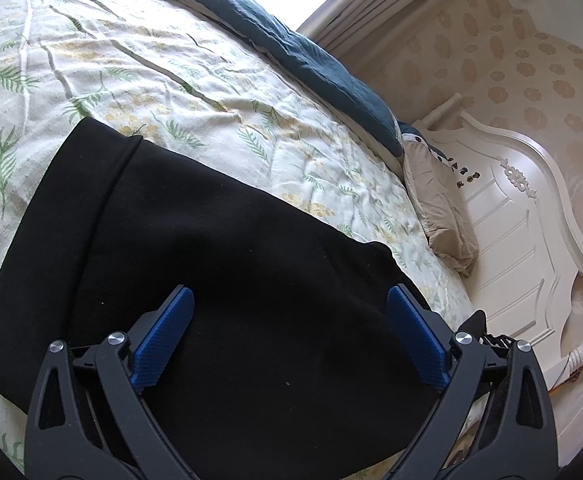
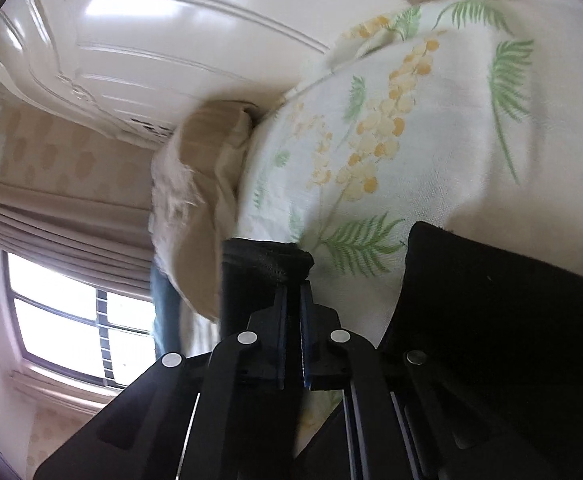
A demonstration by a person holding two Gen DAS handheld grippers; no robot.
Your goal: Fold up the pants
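Observation:
The black pants [image 1: 195, 240] lie folded over on the floral bedspread [image 1: 139, 72], filling the lower half of the left wrist view. My left gripper [image 1: 289, 304] is open just above the pants, with its blue pads [image 1: 163, 340] spread wide and nothing between them. In the right wrist view my right gripper [image 2: 291, 284] is shut on a lifted edge of the black pants [image 2: 267, 264], which bunches past the fingertips. More of the pants [image 2: 503, 320] lies at the lower right on the bedspread [image 2: 431, 128].
A dark teal blanket [image 1: 311, 52] lies along the far side of the bed. A beige pillow [image 1: 439, 200] rests against the white headboard [image 1: 523, 216]. Curtains [image 2: 63, 216] and a window [image 2: 79, 320] are beyond the bed.

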